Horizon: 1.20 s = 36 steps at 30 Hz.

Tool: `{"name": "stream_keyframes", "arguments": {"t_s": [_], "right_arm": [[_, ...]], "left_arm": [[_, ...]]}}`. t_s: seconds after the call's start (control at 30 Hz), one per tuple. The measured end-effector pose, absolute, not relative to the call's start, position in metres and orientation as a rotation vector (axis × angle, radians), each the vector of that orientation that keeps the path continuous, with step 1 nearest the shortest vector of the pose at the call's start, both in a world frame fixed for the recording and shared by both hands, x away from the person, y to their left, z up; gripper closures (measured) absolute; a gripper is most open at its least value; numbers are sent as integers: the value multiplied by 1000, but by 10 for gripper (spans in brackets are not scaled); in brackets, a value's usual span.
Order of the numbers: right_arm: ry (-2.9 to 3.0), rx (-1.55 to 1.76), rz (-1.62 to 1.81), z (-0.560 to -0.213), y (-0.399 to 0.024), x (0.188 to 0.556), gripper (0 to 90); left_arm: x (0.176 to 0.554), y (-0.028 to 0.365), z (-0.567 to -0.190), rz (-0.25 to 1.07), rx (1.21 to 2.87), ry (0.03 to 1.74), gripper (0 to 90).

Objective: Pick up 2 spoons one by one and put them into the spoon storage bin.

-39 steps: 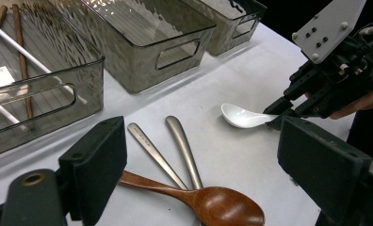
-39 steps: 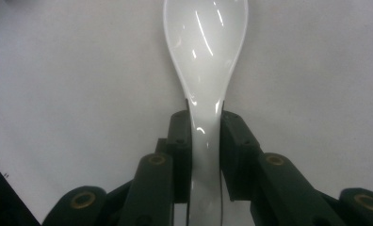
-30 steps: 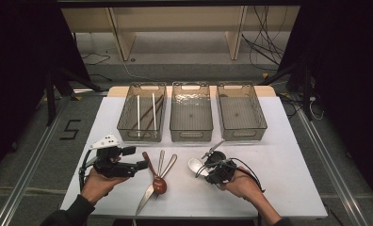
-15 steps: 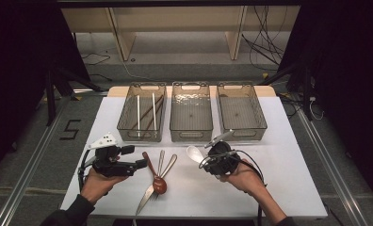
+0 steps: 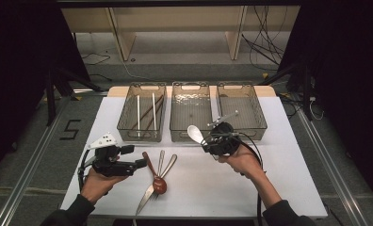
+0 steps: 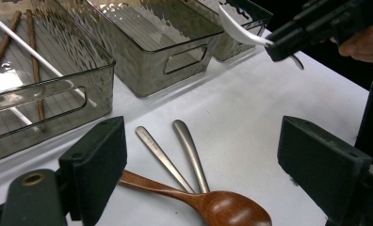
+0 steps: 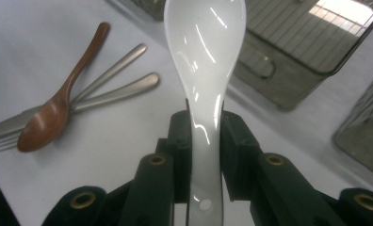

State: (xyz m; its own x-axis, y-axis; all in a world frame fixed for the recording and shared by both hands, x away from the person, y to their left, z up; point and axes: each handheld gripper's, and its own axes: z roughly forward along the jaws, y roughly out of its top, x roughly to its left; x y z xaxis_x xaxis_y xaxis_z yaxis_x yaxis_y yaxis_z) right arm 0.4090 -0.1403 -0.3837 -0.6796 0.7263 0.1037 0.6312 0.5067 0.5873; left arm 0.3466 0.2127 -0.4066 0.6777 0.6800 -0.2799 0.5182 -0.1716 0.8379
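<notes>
Right gripper (image 5: 212, 137) clamps the white spoon (image 5: 194, 133) at frame centre; keep it level above the middle bin (image 5: 190, 136) before release. Left gripper (image 5: 138, 163) idles open.

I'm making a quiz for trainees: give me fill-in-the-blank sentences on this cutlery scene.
1. The right tongs grip a white ____.
2. The chopsticks lie in the ____ bin of three.
3. The wooden spoon lies on the ____.
4. The left tongs are ____.

Missing words: spoon; left; table; open
</notes>
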Motion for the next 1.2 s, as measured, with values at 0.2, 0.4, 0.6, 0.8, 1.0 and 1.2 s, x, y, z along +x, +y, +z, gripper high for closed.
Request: {"name": "stream_keyframes", "arguments": {"t_s": [0.2,0.4,0.6,0.8,1.0,1.2], "right_arm": [[2555,1212,926,-378,-141,423,760],[2527,1238,932,-374,-138,436,760],[2503,1260,933,-370,-136,451,760],[2494,1275,914,-369,-128,464,760],[2486,1295,891,-370,-122,476,760],[2481,1319,853,-370,-116,492,760]], "left_arm": [[347,213,-406,197,1834,945,158],[346,213,-406,201,1832,942,158],[346,214,-406,205,1823,944,158],[346,214,-406,206,1822,945,158],[346,214,-406,209,1821,945,158],[346,214,-405,211,1823,942,158]]}}
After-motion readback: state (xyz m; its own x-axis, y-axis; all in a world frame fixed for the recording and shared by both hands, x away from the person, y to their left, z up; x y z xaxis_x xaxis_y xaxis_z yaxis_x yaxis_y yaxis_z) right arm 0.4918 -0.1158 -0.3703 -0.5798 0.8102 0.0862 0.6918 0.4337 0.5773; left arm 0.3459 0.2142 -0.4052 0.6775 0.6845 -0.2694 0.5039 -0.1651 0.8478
